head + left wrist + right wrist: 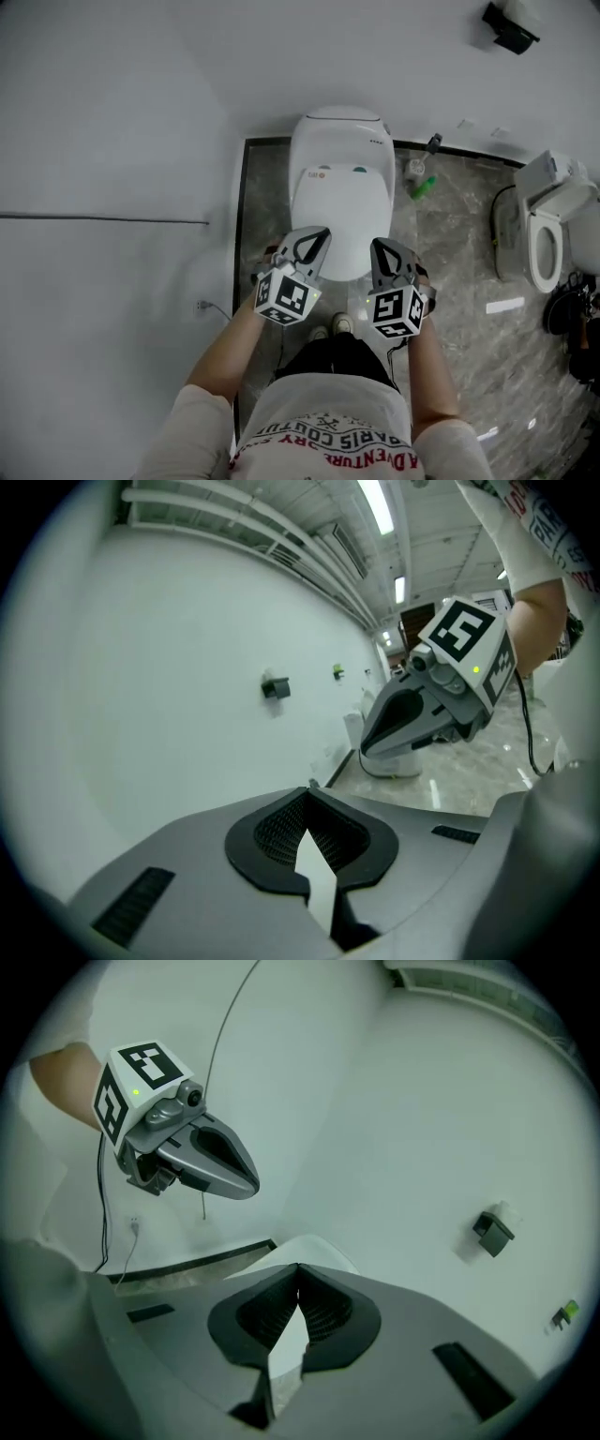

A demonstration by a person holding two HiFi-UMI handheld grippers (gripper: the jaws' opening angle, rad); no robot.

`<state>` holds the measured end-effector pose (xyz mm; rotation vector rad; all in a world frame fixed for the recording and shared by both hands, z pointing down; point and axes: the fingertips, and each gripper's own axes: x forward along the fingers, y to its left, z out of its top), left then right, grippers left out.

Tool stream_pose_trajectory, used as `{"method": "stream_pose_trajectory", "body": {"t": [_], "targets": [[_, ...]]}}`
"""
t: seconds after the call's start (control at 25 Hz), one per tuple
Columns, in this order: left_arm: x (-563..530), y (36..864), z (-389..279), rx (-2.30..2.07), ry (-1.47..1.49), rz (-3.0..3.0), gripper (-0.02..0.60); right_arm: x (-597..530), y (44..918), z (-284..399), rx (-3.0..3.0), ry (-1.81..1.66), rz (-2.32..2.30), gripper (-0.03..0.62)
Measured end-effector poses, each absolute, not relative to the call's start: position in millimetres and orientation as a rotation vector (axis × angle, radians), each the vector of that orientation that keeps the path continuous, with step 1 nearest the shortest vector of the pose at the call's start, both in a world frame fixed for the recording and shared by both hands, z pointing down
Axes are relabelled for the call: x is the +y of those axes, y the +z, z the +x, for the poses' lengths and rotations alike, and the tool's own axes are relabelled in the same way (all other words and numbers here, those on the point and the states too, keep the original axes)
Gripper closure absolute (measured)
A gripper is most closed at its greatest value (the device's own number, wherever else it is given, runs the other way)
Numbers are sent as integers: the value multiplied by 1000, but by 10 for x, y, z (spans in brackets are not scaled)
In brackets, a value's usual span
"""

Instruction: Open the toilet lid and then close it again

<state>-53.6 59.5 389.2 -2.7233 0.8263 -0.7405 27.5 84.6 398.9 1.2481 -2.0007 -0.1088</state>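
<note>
The white toilet (pixel 341 187) stands against the far wall with its lid (pixel 342 211) down. Both grippers hang side by side above the bowl's front edge and touch nothing. My left gripper (pixel 317 236) is shut, its ribbed pads meeting at the tips (pixel 307 791) with nothing between them. My right gripper (pixel 379 247) is shut and empty too, its tips (pixel 298 1266) closed just over the toilet's white top (pixel 314 1244). Each gripper view shows the other gripper: the right gripper (pixel 422 710) and the left gripper (pixel 202 1159).
A second toilet (pixel 548 225) stands to the right on the marble floor (pixel 459 281). A green bottle (pixel 424 187) and a brush (pixel 417 165) stand beside the first toilet. A black fixture (pixel 511 28) hangs on the far wall. A cable and socket (pixel 202 307) are at the left wall.
</note>
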Motion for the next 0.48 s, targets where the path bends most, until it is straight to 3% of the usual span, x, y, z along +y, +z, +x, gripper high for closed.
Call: {"method": "stream_pose_trajectory", "body": {"t": [0.48], "targets": [[993, 2073, -947, 1061, -338, -2731, 574, 1249, 2459, 148, -2086, -81, 1552, 579]]}}
